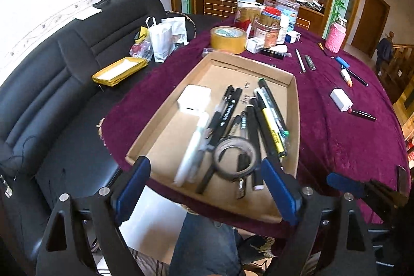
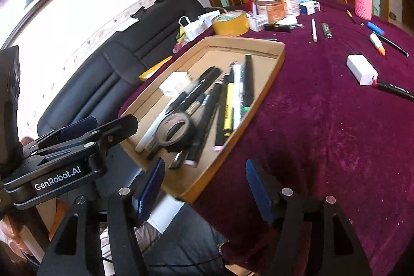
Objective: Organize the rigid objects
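Note:
A shallow cardboard tray [image 1: 295,120] lies on the purple tablecloth. It holds several black pens, a yellow highlighter [image 1: 273,128], a white charger block [image 1: 192,100], a white pen [image 1: 191,154] and a small clear tape roll [image 1: 235,157]. My left gripper [image 1: 204,172] hovers open over the tray's near edge and grips nothing. To its right, my right gripper [image 2: 204,172] is open and empty above the tray's near corner [image 2: 191,195]. Loose on the cloth are a white adapter [image 2: 361,69] and a red-capped black marker [image 2: 396,89].
Farther back on the cloth lie a white pen [image 1: 300,60], a dark lighter [image 1: 310,62], a blue lighter [image 1: 342,61] and an orange-tipped white tube [image 1: 346,76]. A big yellow tape roll [image 1: 227,39], jars and a pink bottle [image 1: 335,39] crowd the far end. A black sofa [image 1: 64,95] stands at left.

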`<move>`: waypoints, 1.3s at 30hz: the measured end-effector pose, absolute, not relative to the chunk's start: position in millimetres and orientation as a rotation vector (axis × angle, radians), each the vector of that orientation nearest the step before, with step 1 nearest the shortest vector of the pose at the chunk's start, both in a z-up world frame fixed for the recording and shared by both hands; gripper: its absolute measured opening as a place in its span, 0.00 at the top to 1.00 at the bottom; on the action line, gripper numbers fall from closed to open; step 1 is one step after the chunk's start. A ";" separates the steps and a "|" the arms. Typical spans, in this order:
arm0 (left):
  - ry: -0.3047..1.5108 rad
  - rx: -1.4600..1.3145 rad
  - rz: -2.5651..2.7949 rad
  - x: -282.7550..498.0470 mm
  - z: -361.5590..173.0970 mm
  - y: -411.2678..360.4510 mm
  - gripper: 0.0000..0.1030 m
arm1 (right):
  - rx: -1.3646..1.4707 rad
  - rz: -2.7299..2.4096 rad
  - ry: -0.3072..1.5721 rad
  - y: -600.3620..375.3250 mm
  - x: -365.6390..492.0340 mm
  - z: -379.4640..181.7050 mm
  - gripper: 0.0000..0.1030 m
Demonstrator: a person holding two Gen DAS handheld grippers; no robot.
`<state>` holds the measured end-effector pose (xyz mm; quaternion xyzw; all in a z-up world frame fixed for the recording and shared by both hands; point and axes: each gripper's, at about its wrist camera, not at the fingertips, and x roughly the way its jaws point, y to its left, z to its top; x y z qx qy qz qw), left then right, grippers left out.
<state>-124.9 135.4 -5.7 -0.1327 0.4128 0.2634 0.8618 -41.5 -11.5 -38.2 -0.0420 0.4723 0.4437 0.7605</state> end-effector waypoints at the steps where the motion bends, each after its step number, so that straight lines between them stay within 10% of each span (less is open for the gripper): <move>1: 0.864 -0.285 0.548 -127.7 -5.8 136.6 0.16 | -0.102 0.965 1.025 -10.0 -44.5 -36.6 0.32; 39: 0.894 -0.349 0.539 -122.6 -26.2 176.6 0.16 | -0.197 0.892 1.051 33.0 -44.3 -42.2 0.30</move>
